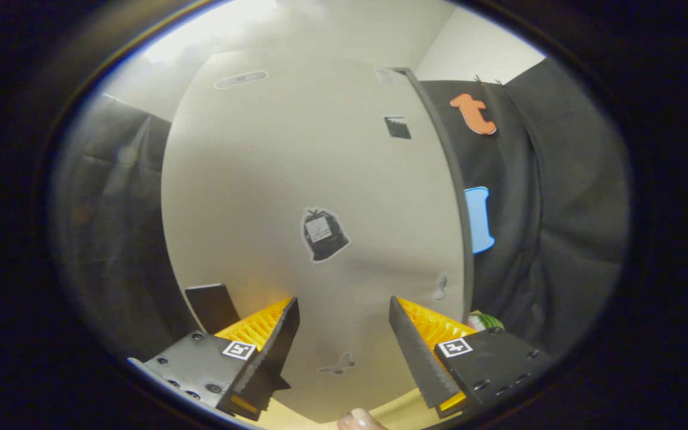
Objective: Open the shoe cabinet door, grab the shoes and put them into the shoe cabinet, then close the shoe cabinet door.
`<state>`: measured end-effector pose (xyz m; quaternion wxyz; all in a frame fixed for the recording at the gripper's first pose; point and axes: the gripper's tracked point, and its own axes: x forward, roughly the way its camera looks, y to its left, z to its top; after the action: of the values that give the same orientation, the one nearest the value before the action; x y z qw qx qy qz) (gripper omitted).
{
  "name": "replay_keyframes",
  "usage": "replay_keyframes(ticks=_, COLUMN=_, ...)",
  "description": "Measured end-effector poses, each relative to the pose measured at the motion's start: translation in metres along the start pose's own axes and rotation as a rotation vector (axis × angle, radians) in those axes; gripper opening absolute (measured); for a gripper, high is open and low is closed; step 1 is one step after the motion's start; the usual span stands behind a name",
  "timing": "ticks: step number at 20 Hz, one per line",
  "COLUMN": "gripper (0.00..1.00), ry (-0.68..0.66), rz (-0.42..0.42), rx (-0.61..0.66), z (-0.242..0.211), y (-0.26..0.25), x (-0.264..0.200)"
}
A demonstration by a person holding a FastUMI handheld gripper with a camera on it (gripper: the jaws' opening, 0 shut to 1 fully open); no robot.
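**One closed cabinet door ahead, claw spread and empty**

Your claw is released: the two fingers stand wide apart with nothing between them, touching nothing. You're pointing it straight at the shoe cabinet door, a pale flat panel that sits just beyond the fingertips. The door looks closed as far as you can tell from this angle; its dark right edge runs down beside the black cloth wall.

Stickers on the door: a black bag-shaped sticker sits ahead of the gap between your fingers, a small dark square sticker higher up toward the right edge, a faint oval mark near the top, a grey butterfly shape low between the fingers, another faint grey shape near the right finger.

A dark block shows just behind the left finger, against the door's lower left. A fingertip of a person shows at the bottom, below the gap, over a yellowish surface. Something green and white peeks out behind the right finger; too small to tell what.
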<state>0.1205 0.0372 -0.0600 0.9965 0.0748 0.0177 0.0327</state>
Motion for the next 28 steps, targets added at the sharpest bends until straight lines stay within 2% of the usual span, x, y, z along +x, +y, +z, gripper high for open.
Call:
replay_keyframes(ticks=6, gripper=0.94, ry=-0.012, rz=-0.021, rx=0.0, z=-0.003, y=0.022, x=0.037)
replay_keyframes(ticks=16, gripper=0.94, ry=-0.015, rz=-0.047, rx=-0.077, z=-0.003, y=0.051, x=0.05)
replay_keyframes(ticks=28, gripper=0.94, ry=-0.015, rz=-0.106, rx=-0.124, z=-0.01, y=0.05, x=0.058)
